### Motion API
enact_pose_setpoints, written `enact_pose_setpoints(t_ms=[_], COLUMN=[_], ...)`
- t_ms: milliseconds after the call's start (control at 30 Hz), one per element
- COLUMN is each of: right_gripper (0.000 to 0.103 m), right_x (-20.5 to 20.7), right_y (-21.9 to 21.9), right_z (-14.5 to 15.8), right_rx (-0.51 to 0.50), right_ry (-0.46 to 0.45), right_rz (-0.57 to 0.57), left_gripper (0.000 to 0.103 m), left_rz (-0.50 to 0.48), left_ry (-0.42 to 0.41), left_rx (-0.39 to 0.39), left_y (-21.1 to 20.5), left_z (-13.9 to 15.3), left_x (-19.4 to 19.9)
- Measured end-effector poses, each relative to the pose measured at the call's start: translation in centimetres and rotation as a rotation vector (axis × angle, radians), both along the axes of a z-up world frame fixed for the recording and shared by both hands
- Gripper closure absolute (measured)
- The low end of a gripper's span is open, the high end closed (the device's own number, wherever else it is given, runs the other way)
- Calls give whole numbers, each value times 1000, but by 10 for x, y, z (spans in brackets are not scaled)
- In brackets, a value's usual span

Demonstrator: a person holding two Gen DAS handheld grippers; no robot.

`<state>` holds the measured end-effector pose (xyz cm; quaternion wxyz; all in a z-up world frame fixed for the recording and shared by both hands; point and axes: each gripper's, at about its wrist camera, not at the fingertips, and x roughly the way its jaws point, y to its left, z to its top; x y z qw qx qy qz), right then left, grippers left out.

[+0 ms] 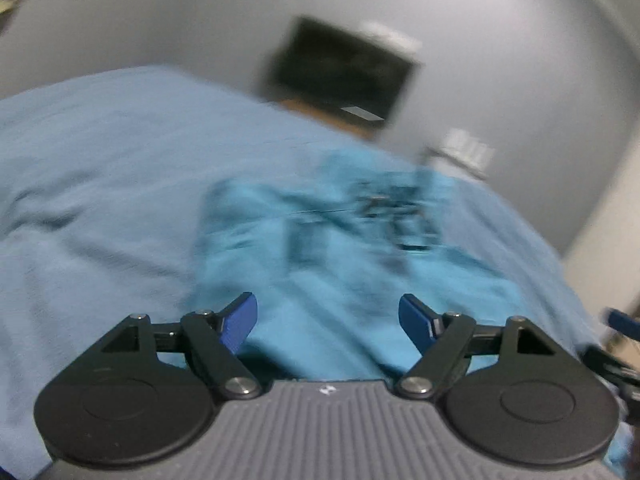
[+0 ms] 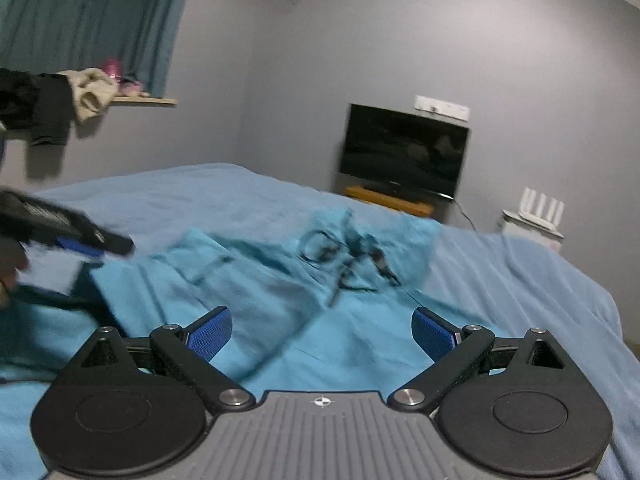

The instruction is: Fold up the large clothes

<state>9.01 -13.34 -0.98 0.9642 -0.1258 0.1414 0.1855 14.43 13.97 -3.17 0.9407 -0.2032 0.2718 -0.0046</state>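
A bright turquoise garment (image 1: 320,248) with a dark printed design lies rumpled on the pale blue bed; it also shows in the right wrist view (image 2: 280,280). My left gripper (image 1: 328,320) is open and empty, held just above the garment's near edge. My right gripper (image 2: 322,334) is open and empty, also over the near part of the garment. The left gripper shows blurred at the left of the right wrist view (image 2: 76,236). Part of the right gripper shows at the right edge of the left wrist view (image 1: 620,320). Both views are motion-blurred.
The bed sheet (image 2: 520,280) spreads wide around the garment. A dark TV (image 2: 404,150) stands on an orange stand by the far wall. A white router (image 2: 540,208) sits to its right. Clothes (image 2: 60,96) hang by a shelf and curtain at the left.
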Motion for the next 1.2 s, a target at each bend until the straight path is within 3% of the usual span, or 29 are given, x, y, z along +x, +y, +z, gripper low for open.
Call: enact_pose_setpoints(t_ms=[133, 200, 300, 433, 500, 700, 733, 767, 800, 900, 1000, 1100, 1200], right_gripper=[16, 24, 34, 38, 40, 58, 68, 92, 98, 97, 97, 94, 86], right_x=[8, 13, 23, 37, 43, 56, 57, 57, 58, 60, 67, 78, 93], right_y=[41, 65, 98, 125, 134, 141, 139, 136, 130, 103, 62, 14, -24], right_z=[8, 1, -21, -53, -67, -91, -91, -89, -85, -68, -55, -57, -75], right_rx=[-8, -68, -181, -260, -276, -286, -274, -247, -206, -26, 175, 368, 492], right_ry=[76, 94, 110, 135, 129, 97, 88, 74, 59, 25, 38, 136, 270], right_rz=[46, 74, 92, 89, 72, 79, 84, 91, 81, -14, -181, -359, -490], left_gripper=[26, 26, 26, 26, 26, 26, 26, 26, 26, 26, 26, 26, 26], left_rz=[157, 170, 162, 142, 133, 117, 114, 112, 111, 107, 103, 99, 96], left_ry=[116, 138, 123, 73, 66, 56, 55, 55, 55, 55, 58, 68, 88], left_rx=[-20, -60, -93, -51, -50, -65, -62, -53, -44, -22, -20, -14, -6], left_y=[31, 43, 52, 53, 53, 49, 48, 47, 46, 43, 43, 42, 41], left_z=[-20, -28, -33, -30, -31, -35, -35, -36, -36, -37, -37, -39, -42], left_x=[7, 10, 12, 12, 15, 31, 31, 33, 35, 39, 41, 45, 48])
